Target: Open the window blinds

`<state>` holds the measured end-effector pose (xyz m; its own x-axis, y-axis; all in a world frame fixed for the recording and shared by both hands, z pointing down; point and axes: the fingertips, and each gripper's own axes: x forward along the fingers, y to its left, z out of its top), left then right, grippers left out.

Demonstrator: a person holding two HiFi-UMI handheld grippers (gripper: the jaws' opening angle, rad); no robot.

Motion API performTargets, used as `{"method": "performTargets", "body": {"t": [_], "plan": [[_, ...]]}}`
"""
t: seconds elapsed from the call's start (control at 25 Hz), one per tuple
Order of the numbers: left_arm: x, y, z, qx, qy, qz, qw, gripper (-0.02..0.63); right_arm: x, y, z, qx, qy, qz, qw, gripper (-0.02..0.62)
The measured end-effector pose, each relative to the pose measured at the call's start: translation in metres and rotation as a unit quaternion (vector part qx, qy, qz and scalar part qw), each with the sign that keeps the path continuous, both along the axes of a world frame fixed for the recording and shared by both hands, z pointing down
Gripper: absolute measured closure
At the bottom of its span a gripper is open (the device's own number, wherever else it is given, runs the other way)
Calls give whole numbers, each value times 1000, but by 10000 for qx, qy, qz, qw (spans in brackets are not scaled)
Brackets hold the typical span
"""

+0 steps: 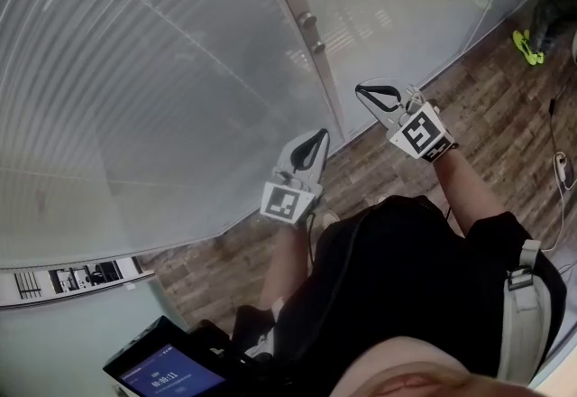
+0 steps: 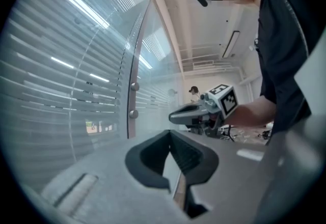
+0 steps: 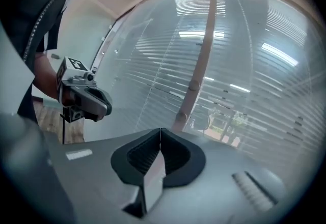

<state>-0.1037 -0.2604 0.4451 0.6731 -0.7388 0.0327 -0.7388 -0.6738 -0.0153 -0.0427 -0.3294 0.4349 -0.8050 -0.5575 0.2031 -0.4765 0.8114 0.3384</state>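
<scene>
Blinds point(image 1: 135, 70) hung lowered across the upper-left glass; opening looked unstarted. Your left gripper point(image 1: 315, 143) and right gripper point(image 1: 368, 94), mid-frame, were clenched, empty.

Head view looks down — gripper views share blinds point(image 1: 135, 70)

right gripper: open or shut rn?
Shut. The right gripper has its jaws pressed together with nothing between them, facing the blinds.

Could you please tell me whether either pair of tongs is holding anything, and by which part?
Nothing is held: the left tongs and right tongs are both shut and empty.
</scene>
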Motion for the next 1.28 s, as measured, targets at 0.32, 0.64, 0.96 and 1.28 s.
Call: {"method": "performTargets", "body": {"t": [0.32,0.64,0.96,1.28], "plan": [[20,-2,-1,17,262,176,9995,603,-18,-45,-46,1404,1547,286,9775,434],[27,-1,-3,12,386,203,9990,603,-46,-79,-81,2562,2505,333,9330,380],[20,-2,-3,-6,361,201,9991,603,-68,-102,-90,3147,2983,349,9004,398],[12,2,2,-34,358,157,9992,603,-74,-107,-89,3535,3251,477,8758,472]]}}
